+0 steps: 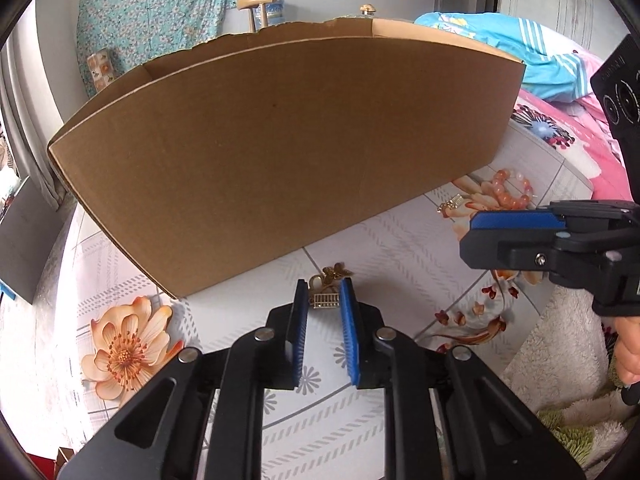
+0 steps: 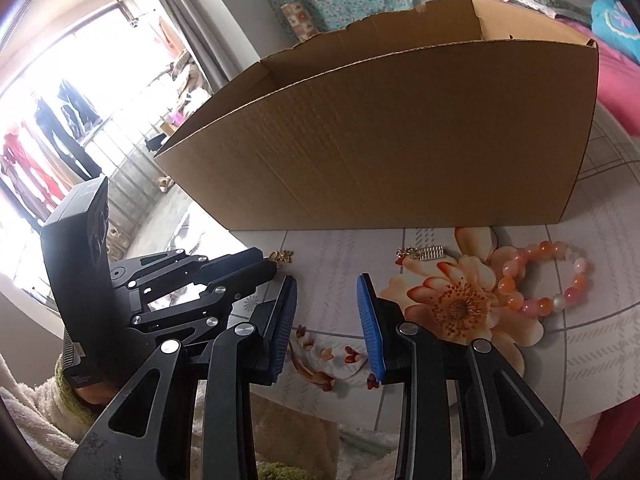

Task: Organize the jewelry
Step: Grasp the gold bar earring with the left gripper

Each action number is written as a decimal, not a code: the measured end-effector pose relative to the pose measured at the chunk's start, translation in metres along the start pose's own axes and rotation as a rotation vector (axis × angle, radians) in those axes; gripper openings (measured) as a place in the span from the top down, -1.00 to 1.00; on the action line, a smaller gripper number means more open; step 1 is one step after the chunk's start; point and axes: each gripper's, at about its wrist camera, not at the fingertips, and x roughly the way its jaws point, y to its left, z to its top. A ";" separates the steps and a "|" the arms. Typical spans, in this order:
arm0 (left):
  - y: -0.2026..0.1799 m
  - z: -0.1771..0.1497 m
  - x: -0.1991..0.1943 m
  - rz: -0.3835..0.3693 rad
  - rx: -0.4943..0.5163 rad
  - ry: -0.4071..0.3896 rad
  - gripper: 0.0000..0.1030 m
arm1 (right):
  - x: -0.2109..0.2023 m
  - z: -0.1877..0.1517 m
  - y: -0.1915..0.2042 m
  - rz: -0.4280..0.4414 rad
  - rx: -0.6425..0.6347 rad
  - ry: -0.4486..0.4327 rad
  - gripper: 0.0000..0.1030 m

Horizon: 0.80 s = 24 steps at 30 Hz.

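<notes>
Left wrist view looks down along the left tongs, whose blue pads have closed in on a small gold brooch with a leaf-shaped top and a little ribbed bar; the pads sit right at its two sides and appear to clamp it, low over the surface, which is covered with a pale cloth printed with orange flowers. Just behind the brooch stands a big open cardboard box, its near wall rising steeply and its top edge torn ragged along the back. Off to the right, a bracelet of orange and pink beads lies flat on the cloth, with a small gold comb-like clip just beside it, nearer the box. The right tongs reach in from that side, hanging close to the bracelet, with a person's hand behind them. From the right wrist view, those right tongs stand apart with nothing between the pads, only the flower-print cloth below. The bracelet lies to their right around a printed blossom, well clear of the pads, and the gold clip rests near the foot of the box. The left tongs show at the left with a bit of the gold brooch at their tips.
</notes>
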 end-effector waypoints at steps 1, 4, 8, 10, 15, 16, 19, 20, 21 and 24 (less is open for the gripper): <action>-0.001 0.000 0.000 -0.001 0.000 0.001 0.71 | -0.002 -0.001 -0.001 0.000 0.001 -0.001 0.38; 0.000 -0.003 -0.002 -0.010 -0.003 -0.003 0.73 | -0.004 -0.002 -0.003 0.001 0.006 -0.004 0.38; 0.002 -0.008 -0.006 -0.017 -0.003 -0.008 0.73 | -0.004 -0.002 -0.003 -0.003 0.008 -0.007 0.38; 0.004 -0.011 -0.008 -0.021 -0.006 -0.008 0.73 | -0.005 -0.002 -0.002 -0.003 0.007 -0.009 0.38; 0.011 -0.018 -0.013 0.001 -0.026 -0.011 0.73 | -0.006 -0.003 0.003 0.005 -0.008 -0.008 0.38; 0.013 -0.020 -0.014 0.005 -0.033 -0.011 0.73 | -0.005 -0.003 0.006 0.012 -0.017 -0.005 0.38; 0.020 -0.023 -0.017 0.020 -0.054 -0.010 0.73 | 0.003 -0.001 0.017 0.033 -0.051 0.006 0.38; 0.022 -0.024 -0.018 0.026 -0.060 -0.010 0.73 | 0.006 0.000 0.022 0.035 -0.067 0.009 0.38; 0.024 -0.026 -0.019 0.033 -0.067 -0.009 0.73 | 0.010 0.000 0.028 0.034 -0.093 0.012 0.38; 0.031 -0.029 -0.021 0.046 -0.095 -0.013 0.73 | 0.024 0.002 0.045 0.038 -0.151 0.022 0.38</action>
